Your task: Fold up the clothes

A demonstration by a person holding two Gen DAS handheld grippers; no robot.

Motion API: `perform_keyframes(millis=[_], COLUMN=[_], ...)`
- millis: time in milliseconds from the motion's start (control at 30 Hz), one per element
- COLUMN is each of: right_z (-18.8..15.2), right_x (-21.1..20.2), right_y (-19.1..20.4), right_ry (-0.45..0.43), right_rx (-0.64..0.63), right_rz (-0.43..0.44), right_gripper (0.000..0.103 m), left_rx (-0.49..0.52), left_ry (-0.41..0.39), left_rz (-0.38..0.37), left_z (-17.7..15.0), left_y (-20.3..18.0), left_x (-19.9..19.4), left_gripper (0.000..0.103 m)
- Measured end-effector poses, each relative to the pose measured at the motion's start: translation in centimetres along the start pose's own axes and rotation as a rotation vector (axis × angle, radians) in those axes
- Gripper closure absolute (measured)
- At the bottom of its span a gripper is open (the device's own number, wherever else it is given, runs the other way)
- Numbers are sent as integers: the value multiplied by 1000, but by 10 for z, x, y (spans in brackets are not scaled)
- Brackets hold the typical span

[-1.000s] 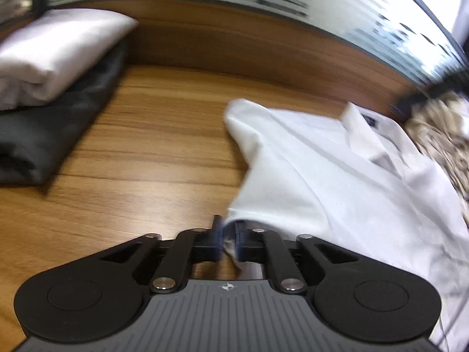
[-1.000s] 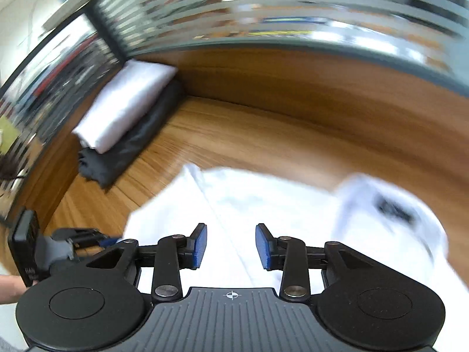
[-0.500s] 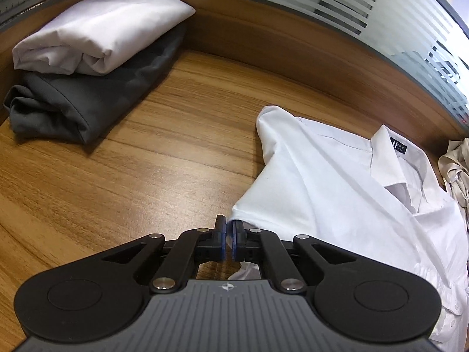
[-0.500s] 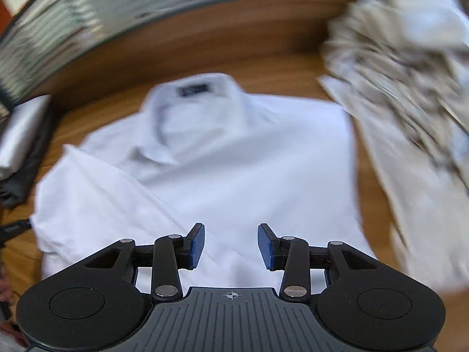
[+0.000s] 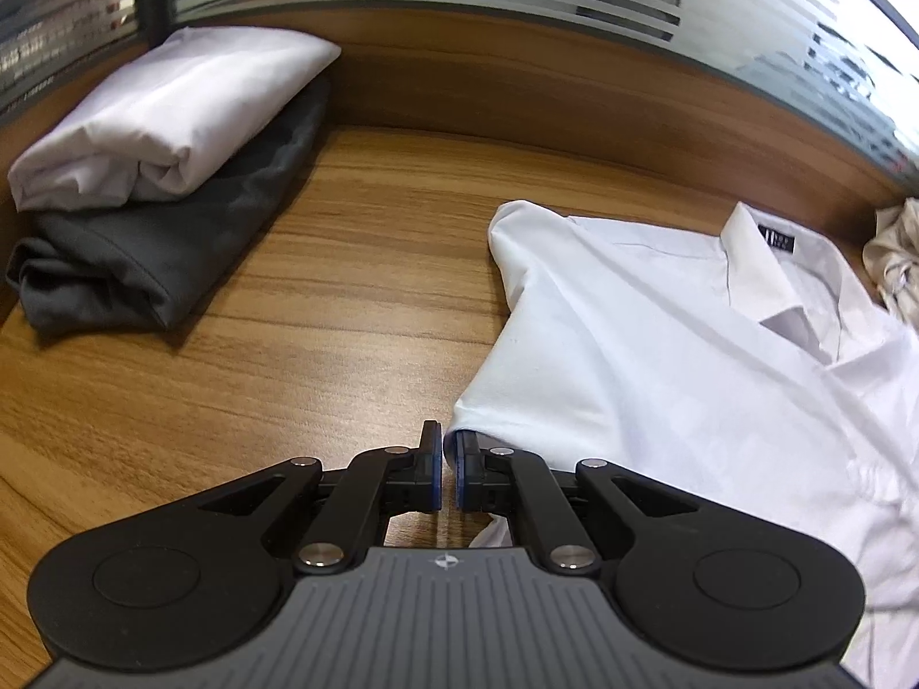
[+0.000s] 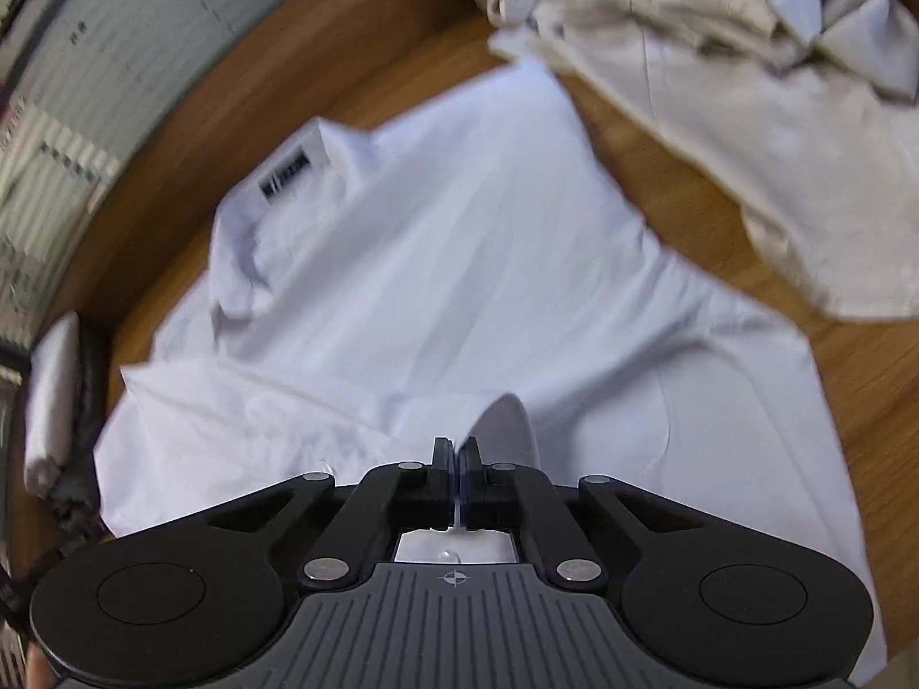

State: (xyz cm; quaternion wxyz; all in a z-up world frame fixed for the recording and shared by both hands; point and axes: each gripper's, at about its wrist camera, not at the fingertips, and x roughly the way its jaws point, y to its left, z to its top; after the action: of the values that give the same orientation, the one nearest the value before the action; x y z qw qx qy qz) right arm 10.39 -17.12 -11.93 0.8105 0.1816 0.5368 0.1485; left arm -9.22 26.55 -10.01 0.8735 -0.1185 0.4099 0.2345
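A white collared shirt [image 5: 660, 356] lies spread on the wooden table [image 5: 287, 373], its collar with a black label toward the back wall. My left gripper [image 5: 448, 448] is shut at the shirt's near left edge; cloth drapes over its right finger and shows beneath the jaws. In the right wrist view the same white shirt [image 6: 459, 241] fills the middle. My right gripper [image 6: 458, 453] is closing tight on a raised pinch of the shirt's front, with the pads pressing cloth between them.
A folded white garment [image 5: 172, 109] sits on a folded dark grey one [image 5: 161, 247] at the back left corner. A crumpled beige pile [image 6: 718, 57] lies right of the shirt, touching its shoulder. A wooden wall [image 5: 574, 97] with frosted glass above bounds the table.
My right gripper swept from the shirt's left side across to its front, rolled, dropped lower, and went from open to shut on the cloth. The left gripper stayed shut in place, tilting slightly.
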Motion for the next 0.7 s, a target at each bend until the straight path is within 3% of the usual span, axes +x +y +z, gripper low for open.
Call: perform_keyframes(millis=[133, 267, 433, 567, 700], right_z=[19, 32, 32, 31, 30], right_x=[-29, -45, -28, -5, -8], right_y=[11, 6, -12, -25, -26], right_ry=[-83, -111, -107, -83, -100], right_rx=[-62, -98, -126, -146, -168], right_rz=[-27, -66, -148, -186, -223], right_gripper=[100, 100, 100, 97, 86], left_rx=[67, 164, 266, 244, 126], left_ry=[-29, -54, -65, -60, -74], left_rz=[26, 43, 49, 30, -28], left_z=[-3, -10, -23, -24, -15], left_y=[-11, -29, -46, -37, -11], left_x=[-7, -14, -21, -26, -45], left_gripper=[98, 98, 95, 93, 93])
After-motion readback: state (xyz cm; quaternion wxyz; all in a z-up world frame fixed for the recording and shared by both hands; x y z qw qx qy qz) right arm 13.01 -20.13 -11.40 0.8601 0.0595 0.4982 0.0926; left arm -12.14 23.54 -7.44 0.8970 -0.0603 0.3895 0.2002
